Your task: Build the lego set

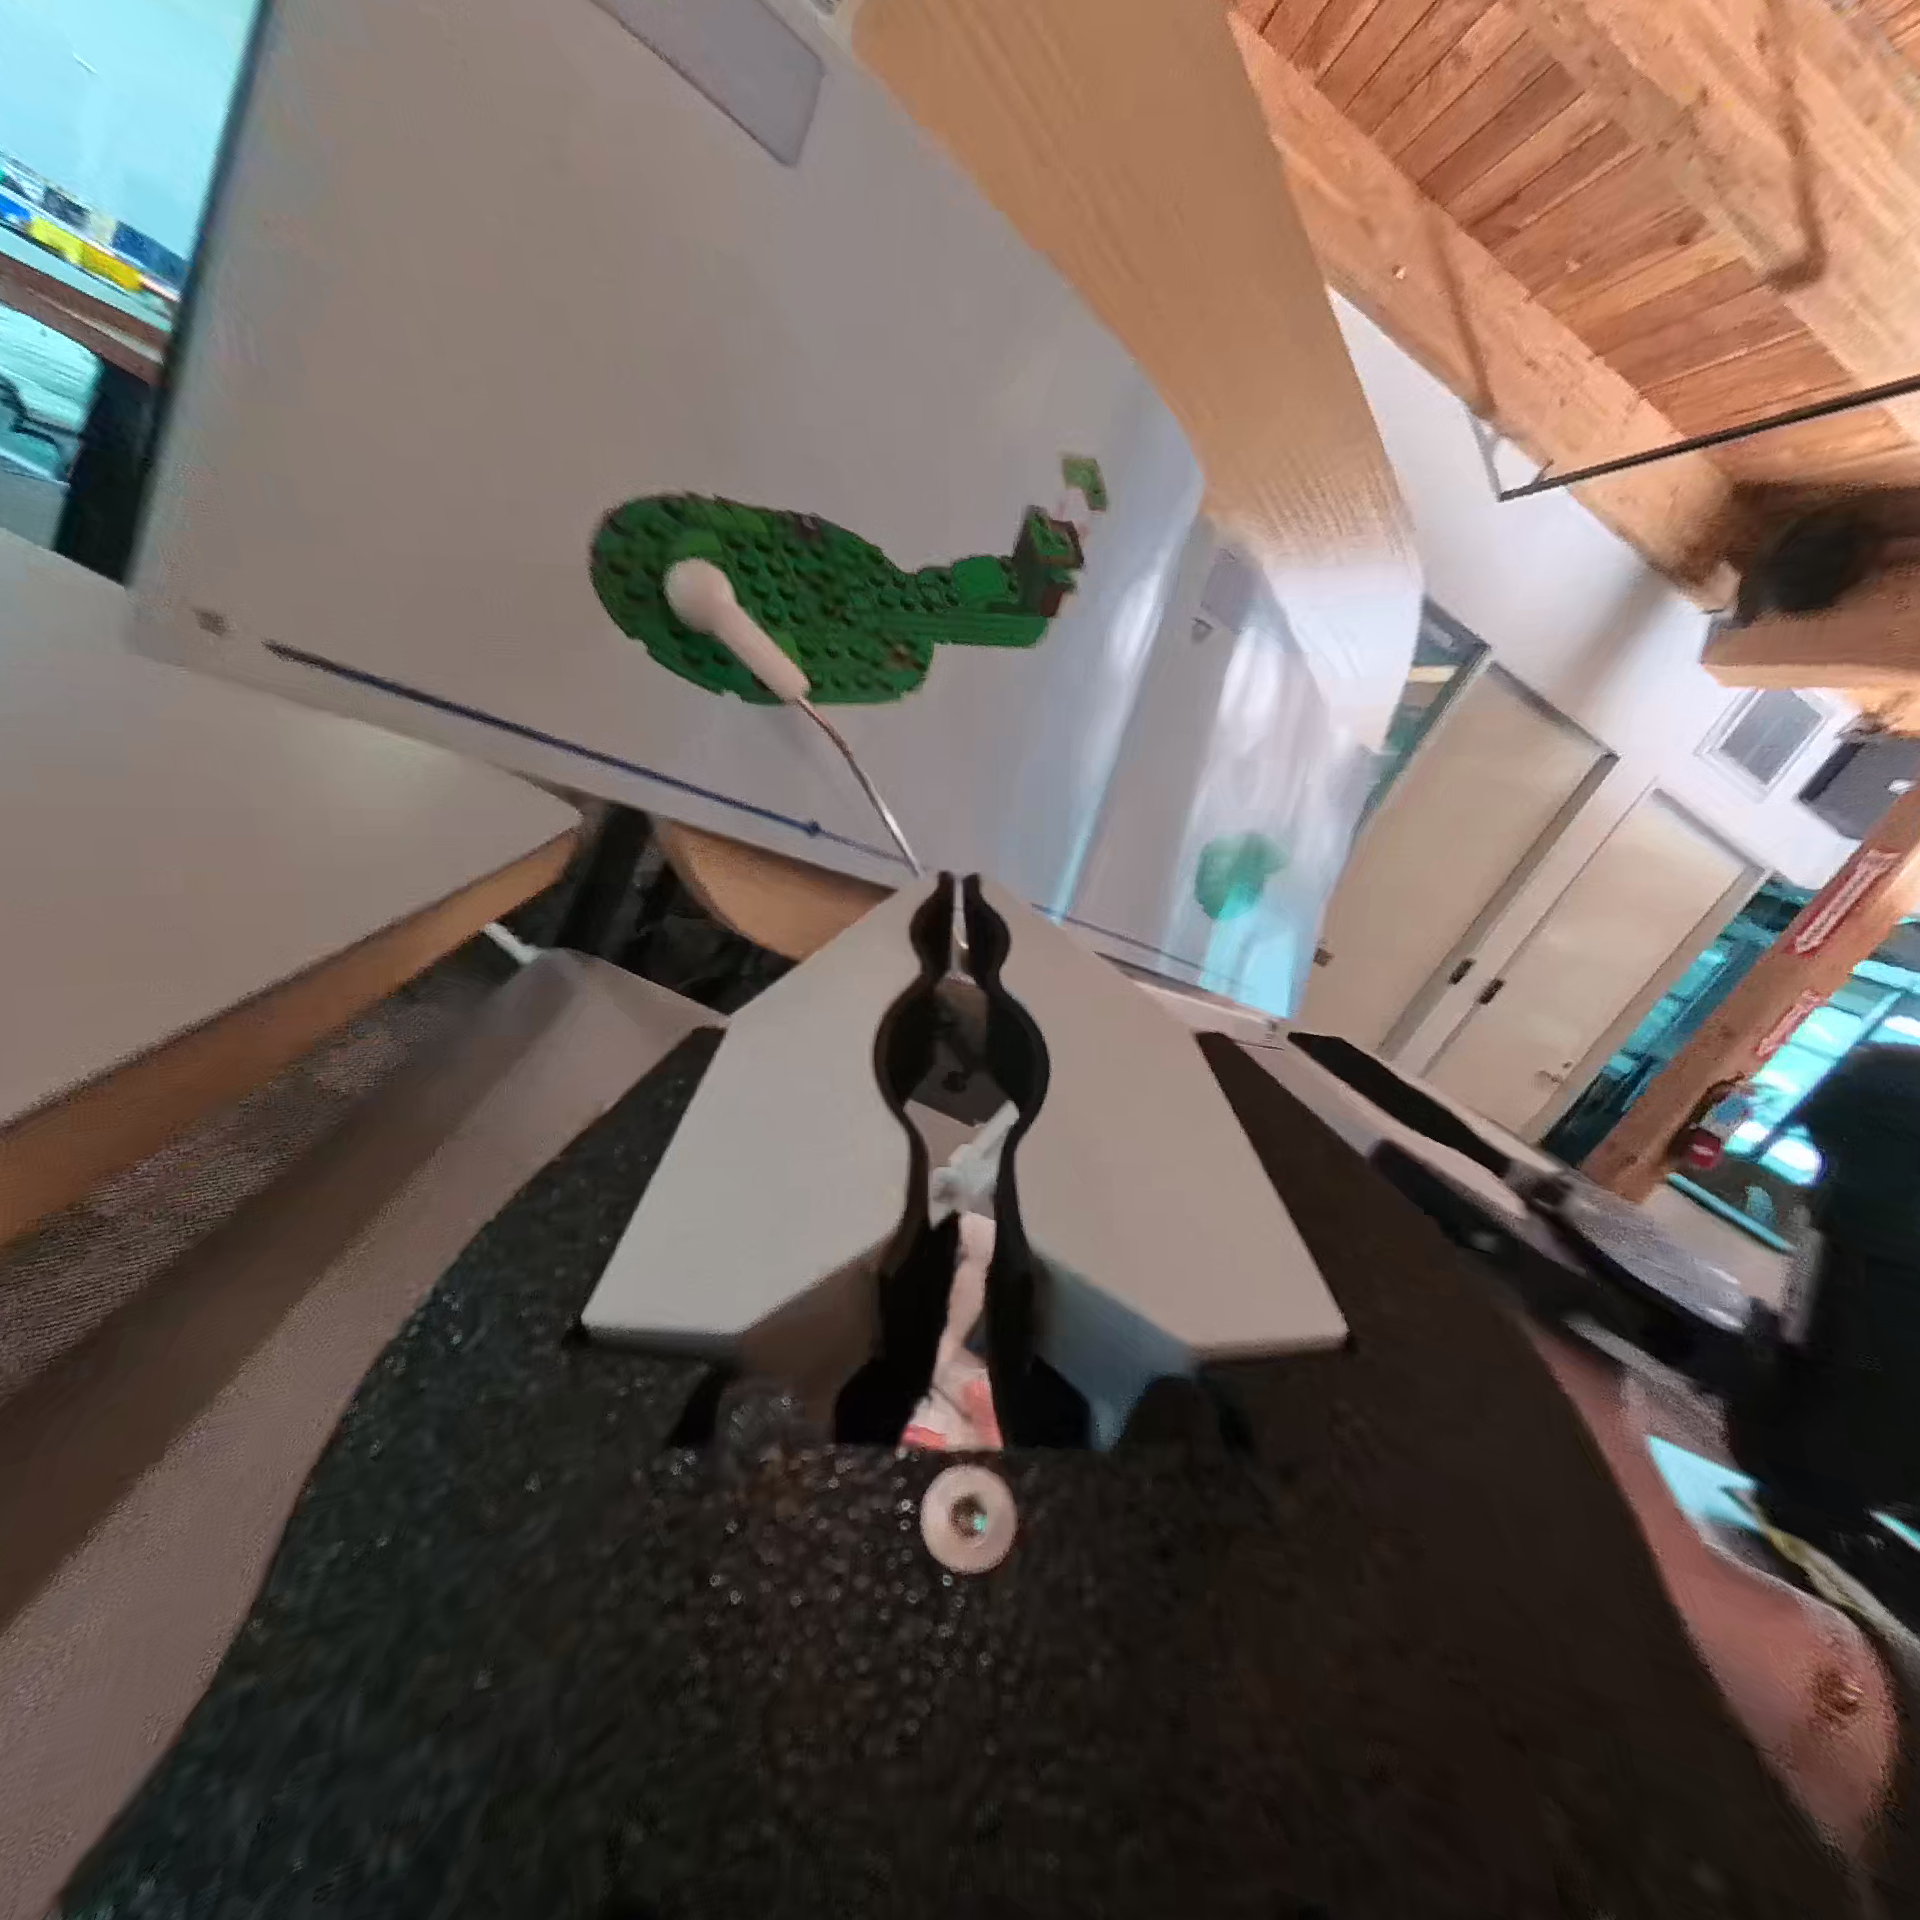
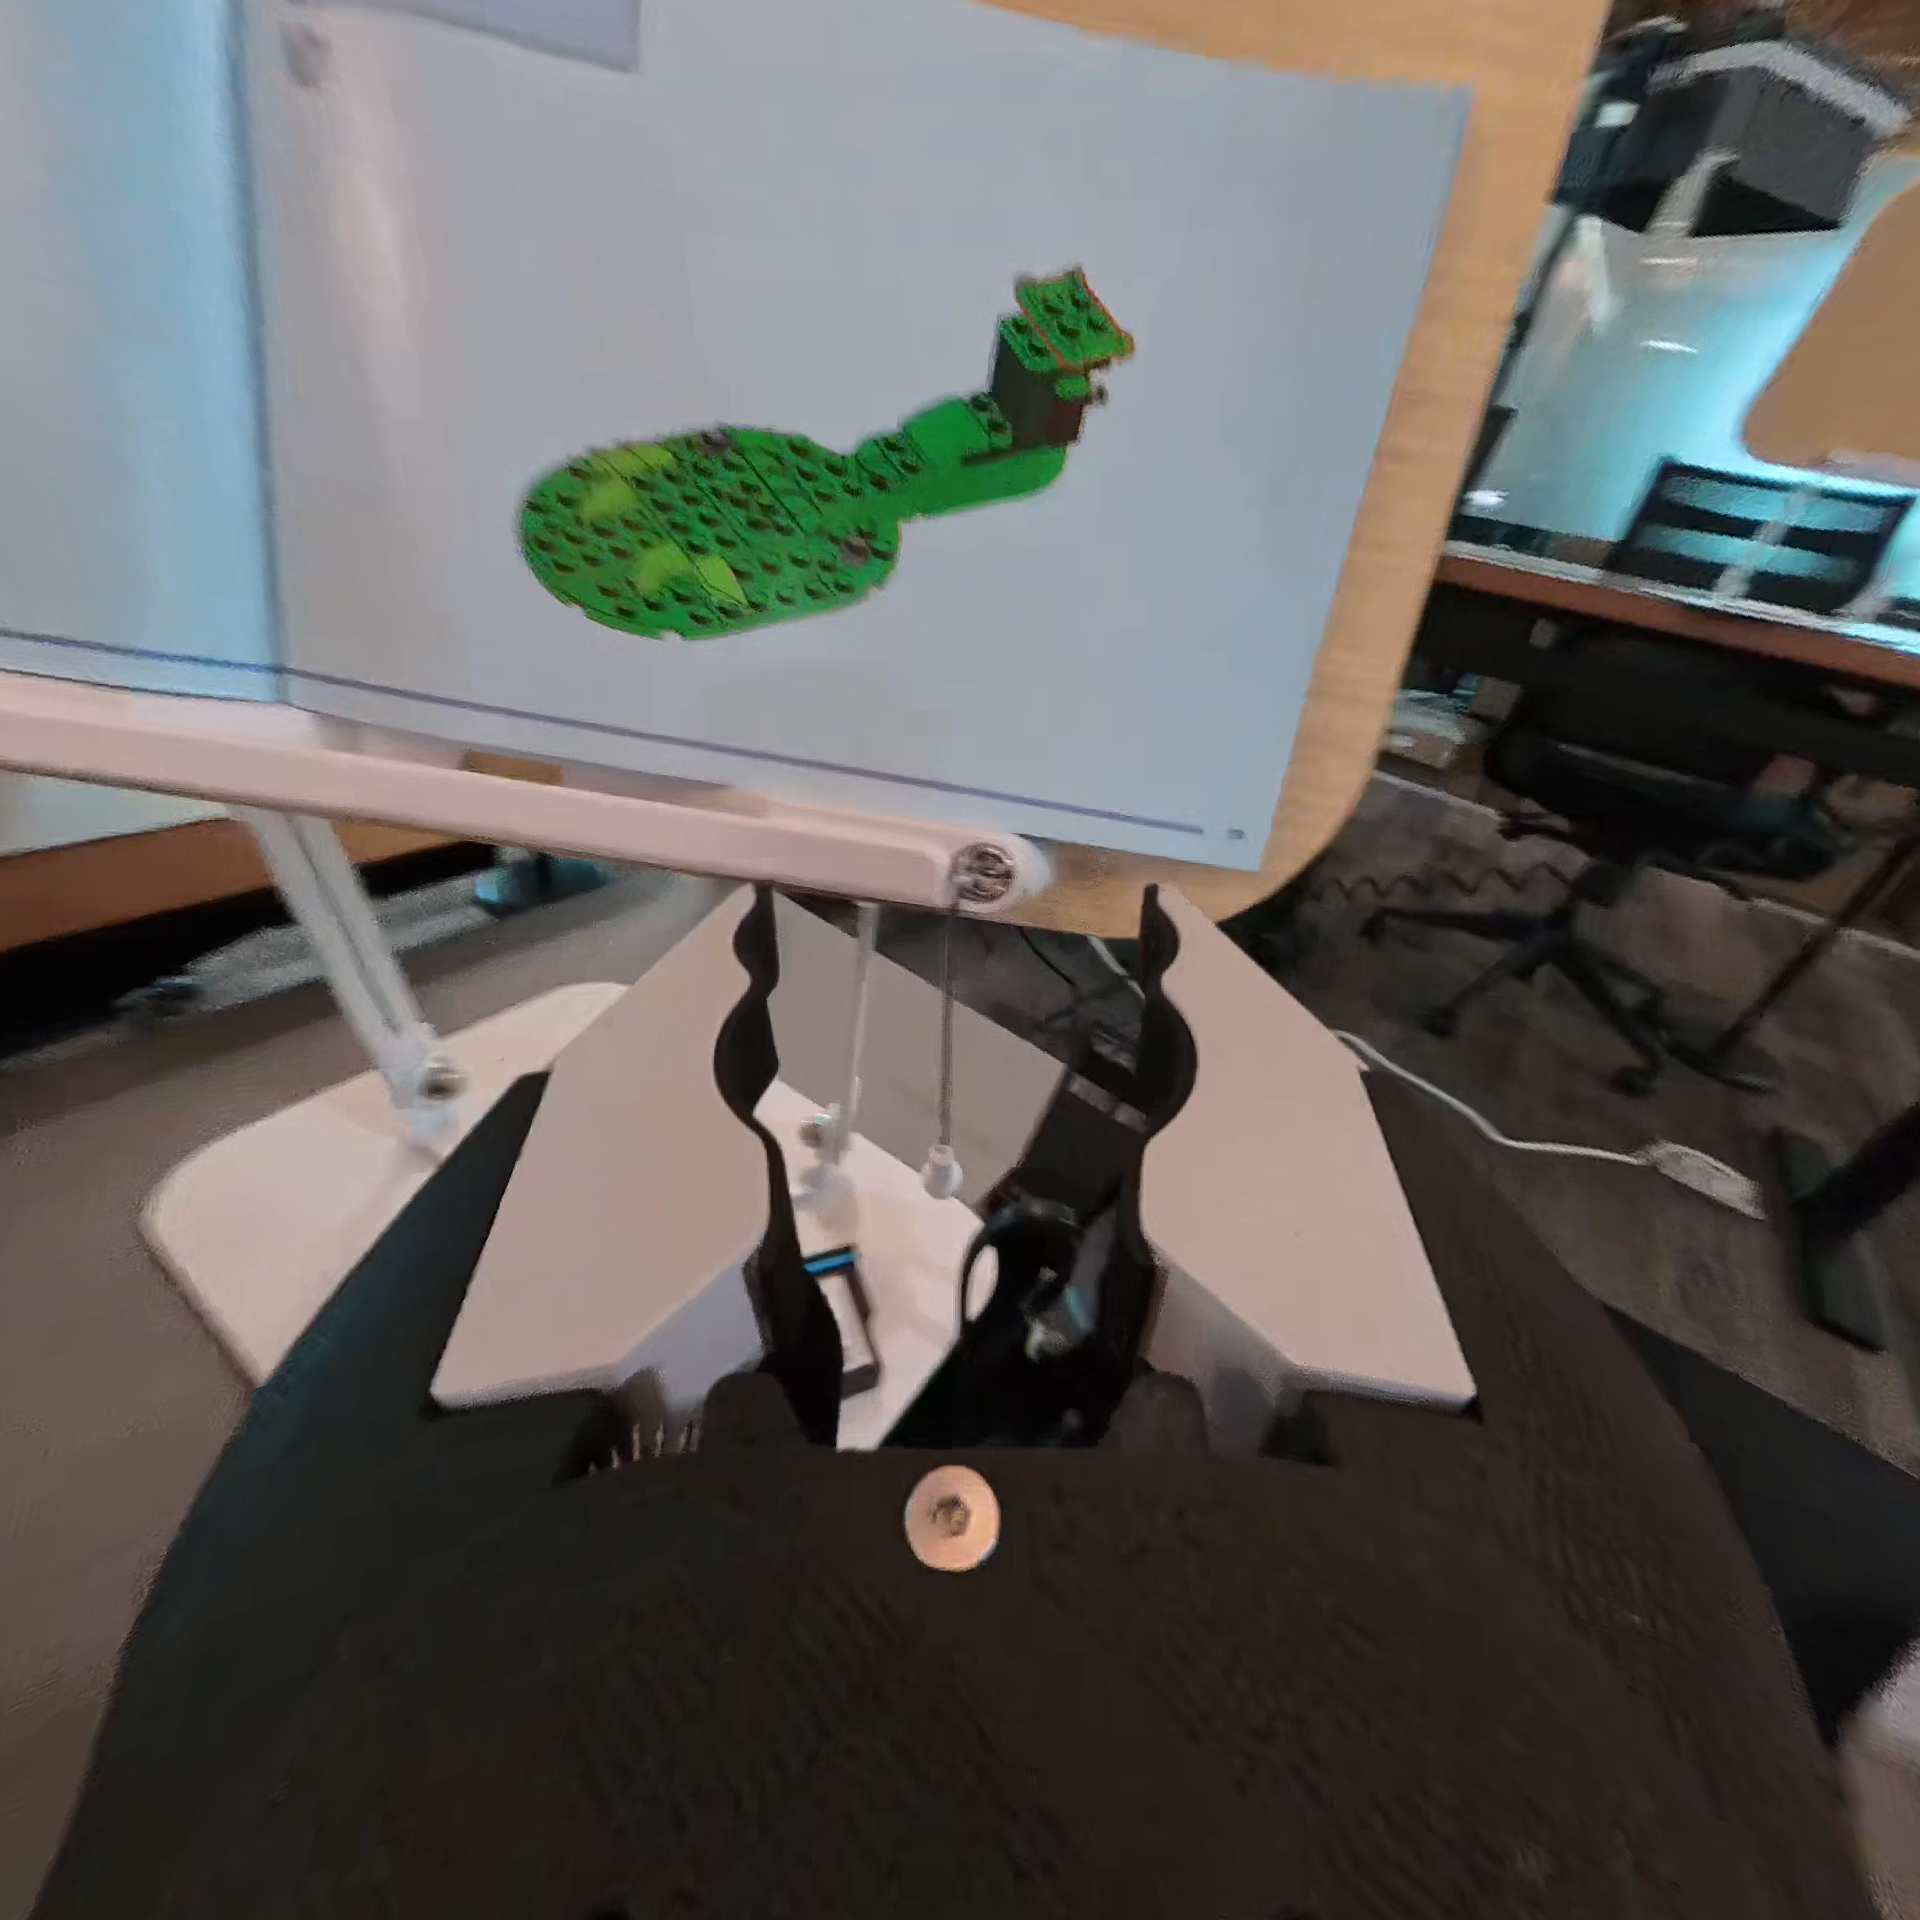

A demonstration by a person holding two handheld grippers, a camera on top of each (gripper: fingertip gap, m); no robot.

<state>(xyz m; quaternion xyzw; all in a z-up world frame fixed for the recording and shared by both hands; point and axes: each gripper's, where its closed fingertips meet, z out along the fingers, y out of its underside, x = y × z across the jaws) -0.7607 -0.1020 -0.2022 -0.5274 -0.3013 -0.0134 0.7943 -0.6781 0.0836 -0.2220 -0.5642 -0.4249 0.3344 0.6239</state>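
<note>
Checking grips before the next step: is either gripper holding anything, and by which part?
The left gripper pinches the wire end of the page clip. The right gripper is open and empty.

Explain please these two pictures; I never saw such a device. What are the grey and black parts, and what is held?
A person holds a two-finger gripper in each hand; each carries a camera looking along its jaws. The left view shows the left gripper, jaws nearly closed, apparently pinching a thin wire with a white tip. The right view shows the right gripper, open and empty. An instruction booklet with a green model picture rests on a white stand. No real bricks show.
</note>
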